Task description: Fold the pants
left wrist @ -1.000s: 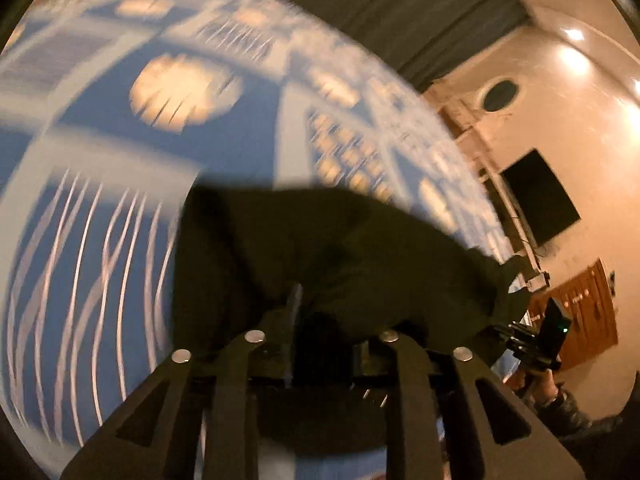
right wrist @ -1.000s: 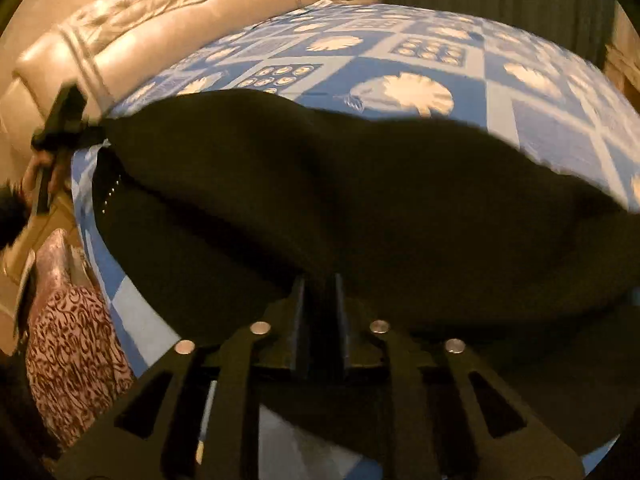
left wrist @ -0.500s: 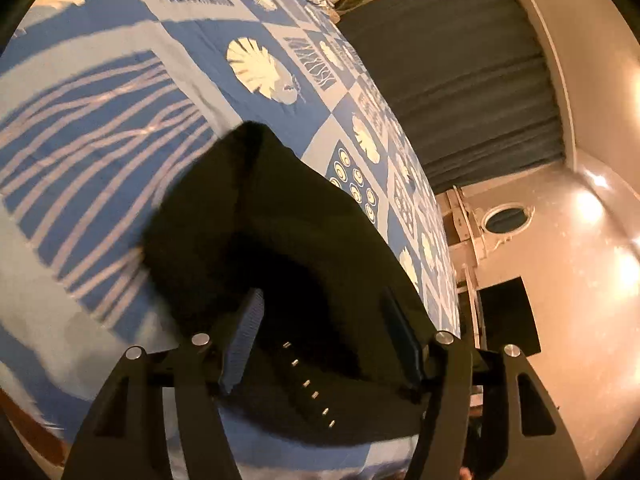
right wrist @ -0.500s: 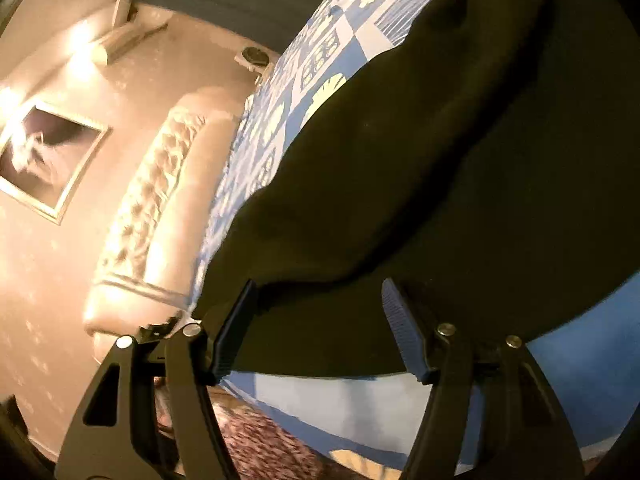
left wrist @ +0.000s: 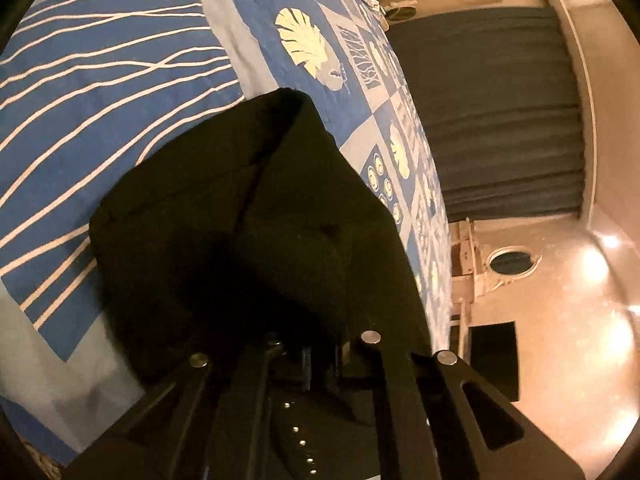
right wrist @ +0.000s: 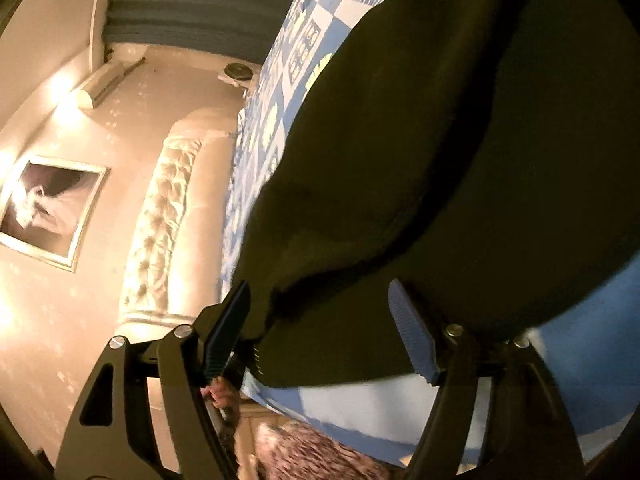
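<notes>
Black pants (left wrist: 248, 216) lie folded on a blue and white patterned bedspread (left wrist: 100, 80). In the left wrist view the folded bundle narrows to a corner at the far end. My left gripper (left wrist: 320, 356) is shut on the near edge of the pants, its fingers close together. In the right wrist view the pants (right wrist: 460, 152) fill the upper right. My right gripper (right wrist: 320, 316) is open, its jaws wide apart at the near edge of the cloth, holding nothing.
A tufted cream headboard (right wrist: 168, 216) and a framed picture (right wrist: 48, 208) are left in the right wrist view. A dark curtain (left wrist: 500, 112), a dresser with an oval mirror (left wrist: 512, 260) and a patterned rug (right wrist: 312, 456) lie beyond the bed.
Both grippers let go of the pants half a second ago, laying them folded. Since then my left gripper has shut on the near edge again. The right gripper stays open.
</notes>
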`<state>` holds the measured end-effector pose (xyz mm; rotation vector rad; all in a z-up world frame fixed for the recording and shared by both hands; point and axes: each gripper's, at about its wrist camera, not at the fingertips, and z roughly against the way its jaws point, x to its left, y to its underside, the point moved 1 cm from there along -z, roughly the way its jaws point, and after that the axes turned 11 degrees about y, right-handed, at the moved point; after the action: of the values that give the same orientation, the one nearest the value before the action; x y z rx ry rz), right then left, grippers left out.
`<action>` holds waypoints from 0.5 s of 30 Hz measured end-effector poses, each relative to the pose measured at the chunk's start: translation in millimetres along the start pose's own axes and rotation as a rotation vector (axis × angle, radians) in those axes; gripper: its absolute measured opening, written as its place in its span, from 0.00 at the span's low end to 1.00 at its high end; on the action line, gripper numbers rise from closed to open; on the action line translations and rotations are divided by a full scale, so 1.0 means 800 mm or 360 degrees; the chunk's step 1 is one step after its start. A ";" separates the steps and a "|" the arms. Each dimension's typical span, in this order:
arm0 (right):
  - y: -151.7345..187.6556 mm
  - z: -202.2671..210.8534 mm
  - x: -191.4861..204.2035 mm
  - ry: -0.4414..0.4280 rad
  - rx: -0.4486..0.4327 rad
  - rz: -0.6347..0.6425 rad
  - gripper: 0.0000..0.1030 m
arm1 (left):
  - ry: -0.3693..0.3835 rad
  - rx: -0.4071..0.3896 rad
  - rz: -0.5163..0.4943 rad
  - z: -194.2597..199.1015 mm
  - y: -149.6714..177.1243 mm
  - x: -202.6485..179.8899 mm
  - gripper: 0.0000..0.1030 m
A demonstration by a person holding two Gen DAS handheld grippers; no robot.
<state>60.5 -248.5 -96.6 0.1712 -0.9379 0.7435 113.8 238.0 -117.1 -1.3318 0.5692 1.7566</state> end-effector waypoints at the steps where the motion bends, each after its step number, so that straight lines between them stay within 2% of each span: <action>1: -0.001 -0.002 0.001 0.0001 -0.0001 -0.0022 0.69 | 0.0009 -0.0004 0.0014 0.006 0.002 0.004 0.07; 4: -0.004 -0.016 0.007 0.0032 -0.0040 -0.0075 0.69 | 0.0035 -0.0018 0.0077 0.007 0.002 0.012 0.07; 8: -0.004 -0.031 0.014 0.0161 -0.0118 -0.0060 0.68 | -0.0009 -0.0007 0.0013 0.003 0.004 0.010 0.07; 9: -0.005 -0.033 0.017 0.0186 -0.0140 -0.0058 0.63 | -0.0018 -0.0005 -0.0008 0.005 0.005 0.009 0.07; 11: -0.005 -0.037 0.016 0.0257 -0.0170 -0.0052 0.37 | -0.0033 -0.0009 -0.0048 0.005 0.005 0.005 0.07; 12: -0.006 -0.042 0.012 0.0255 -0.0160 -0.0066 0.13 | -0.0041 -0.0014 -0.0061 0.005 0.004 0.003 0.07; 13: -0.009 -0.047 0.008 0.0238 -0.0132 -0.0099 0.09 | -0.0045 -0.0021 -0.0073 0.005 0.003 0.002 0.07; 15: -0.008 -0.047 -0.003 0.0186 -0.0121 -0.0175 0.08 | -0.0041 -0.0029 -0.0077 0.007 0.004 0.000 0.07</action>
<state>89.0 -238.2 -119.6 0.1104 -0.8374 0.6089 108.1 240.9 -115.5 -1.3228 0.5034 1.7412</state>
